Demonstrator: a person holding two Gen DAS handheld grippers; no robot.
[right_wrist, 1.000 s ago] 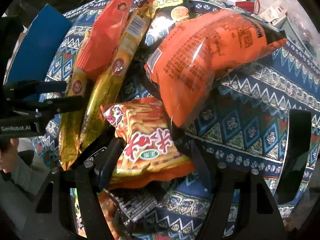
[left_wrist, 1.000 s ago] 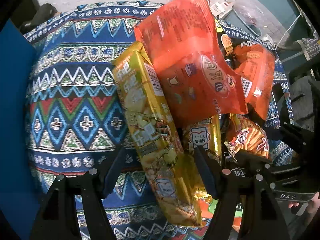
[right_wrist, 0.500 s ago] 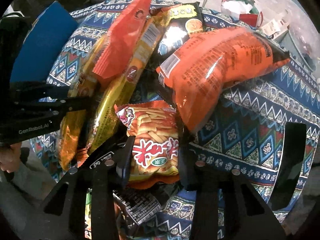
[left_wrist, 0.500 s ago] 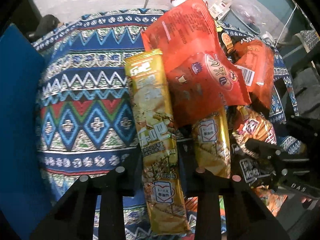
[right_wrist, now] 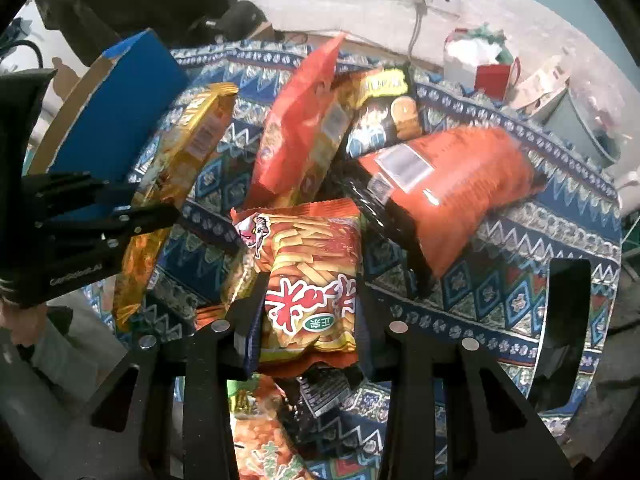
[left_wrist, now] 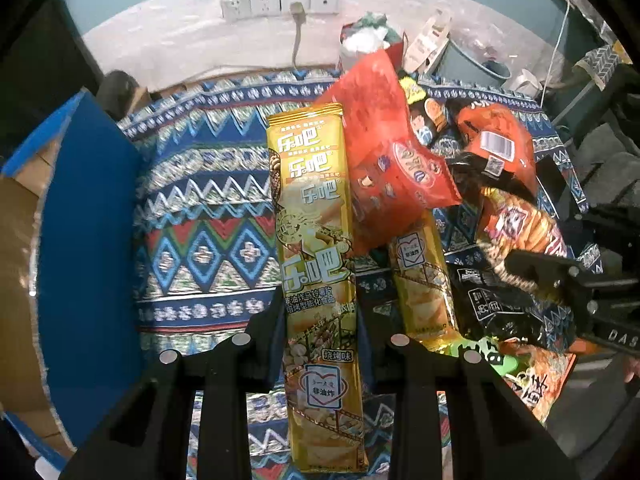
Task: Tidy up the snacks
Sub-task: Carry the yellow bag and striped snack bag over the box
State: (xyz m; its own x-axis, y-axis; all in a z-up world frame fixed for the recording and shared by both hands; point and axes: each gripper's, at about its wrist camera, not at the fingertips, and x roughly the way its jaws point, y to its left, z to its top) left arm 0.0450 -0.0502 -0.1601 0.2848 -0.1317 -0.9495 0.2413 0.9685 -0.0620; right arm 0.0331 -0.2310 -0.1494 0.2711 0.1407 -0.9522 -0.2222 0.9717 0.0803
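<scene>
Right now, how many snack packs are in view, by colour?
Gold long packs: 2, one in the left claw
Red bag: 1
Orange bags: 3, one in the right claw
Black packs: 2
Total: 8; a green scrap under the pile is too hidden to count

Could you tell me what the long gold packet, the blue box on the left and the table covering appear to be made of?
Gold packet: glossy metallised plastic film, judging by its sheen and crimped end seal.
Blue box: cardboard with a matte blue outer face; brown board shows at its edge.
Table covering: probably woven or printed fabric, matte, with a geometric pattern; the weave itself is too blurred to confirm.
</scene>
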